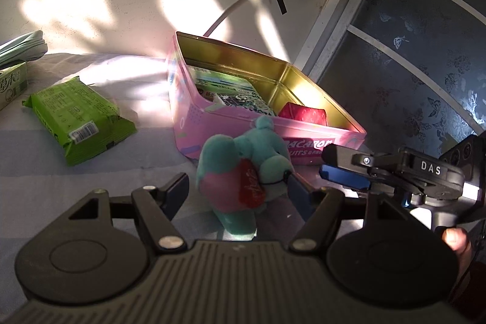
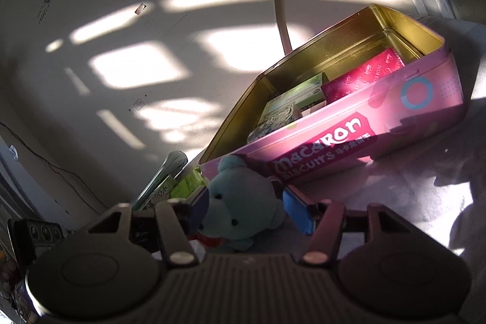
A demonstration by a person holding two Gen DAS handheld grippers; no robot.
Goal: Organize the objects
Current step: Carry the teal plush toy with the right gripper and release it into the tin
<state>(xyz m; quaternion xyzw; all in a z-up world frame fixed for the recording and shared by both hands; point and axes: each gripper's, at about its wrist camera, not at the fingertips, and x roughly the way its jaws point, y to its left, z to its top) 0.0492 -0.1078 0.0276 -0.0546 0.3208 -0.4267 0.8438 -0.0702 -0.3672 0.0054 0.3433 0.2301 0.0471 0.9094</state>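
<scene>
Left wrist view: the left gripper (image 1: 237, 190) stands open around a teal plush bear (image 1: 240, 172) on the bed (image 1: 36, 172), just in front of the pink Macaron biscuit tin (image 1: 194, 123). The tin already holds a green printed box (image 1: 224, 88) and a red packet (image 1: 303, 114); a green wipes pack (image 1: 80, 119) lies outside (as does a carton (image 1: 12, 84) at the bed's left edge).

Right wrist view: the right gripper (image 2: 246, 211) is open too, its fingers (image 2: 296, 210) flanking the bear's head without clamping. By my judgement the sorting is partly done, with bear, pack and carton left.
</scene>
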